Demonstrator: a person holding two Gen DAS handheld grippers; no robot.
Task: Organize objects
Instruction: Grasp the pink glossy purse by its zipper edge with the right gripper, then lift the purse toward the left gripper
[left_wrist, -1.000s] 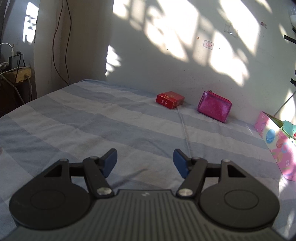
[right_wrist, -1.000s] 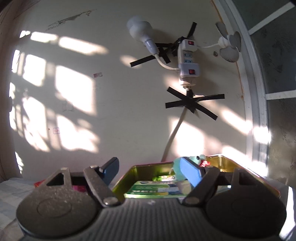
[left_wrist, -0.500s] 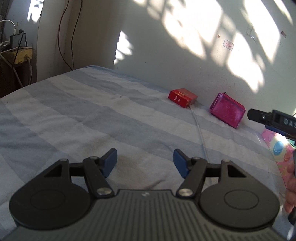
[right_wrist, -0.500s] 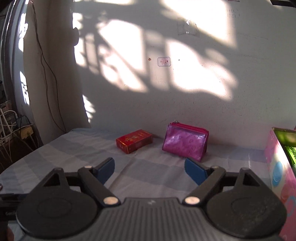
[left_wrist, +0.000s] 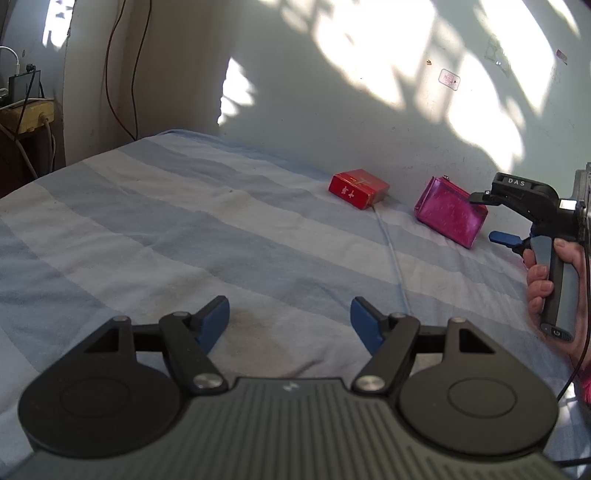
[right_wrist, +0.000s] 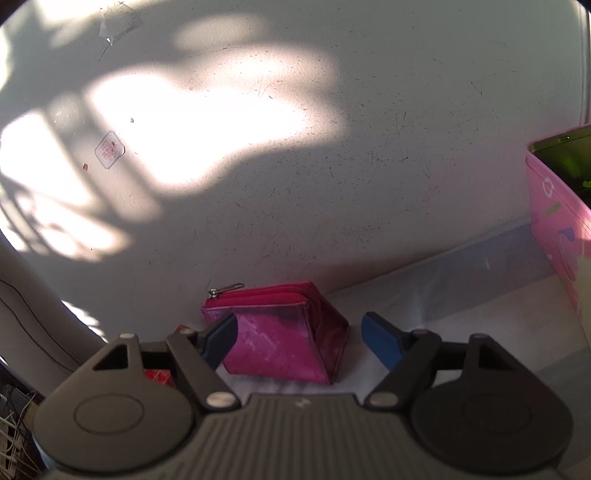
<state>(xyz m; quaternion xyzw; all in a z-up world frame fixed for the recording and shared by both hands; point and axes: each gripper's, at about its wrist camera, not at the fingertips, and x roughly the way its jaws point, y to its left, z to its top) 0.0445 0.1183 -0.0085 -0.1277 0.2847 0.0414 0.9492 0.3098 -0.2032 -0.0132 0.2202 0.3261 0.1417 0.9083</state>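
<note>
A shiny pink zip purse (left_wrist: 448, 214) leans near the wall on the striped bed sheet (left_wrist: 184, 229), with a red box (left_wrist: 358, 188) to its left. My right gripper (right_wrist: 298, 317) points down at the purse (right_wrist: 288, 343). Its jaws are closing with the purse between them, and the pads do not press on it. In the left wrist view the right gripper (left_wrist: 480, 218) comes in from the right edge, held by a hand (left_wrist: 554, 291). My left gripper (left_wrist: 288, 306) hovers over bare sheet, its jaws opening with nothing between them.
A pink patterned tin (right_wrist: 554, 229) with a gold-green inside stands to the right of the purse. A thin white cable (left_wrist: 391, 258) runs across the sheet from the red box (right_wrist: 157, 376). The wall rises right behind the purse. Cables and a shelf sit past the bed's left edge.
The right gripper swung left and down from over the tin to the pink purse and came into the left wrist view. The left gripper's jaws widened a little.
</note>
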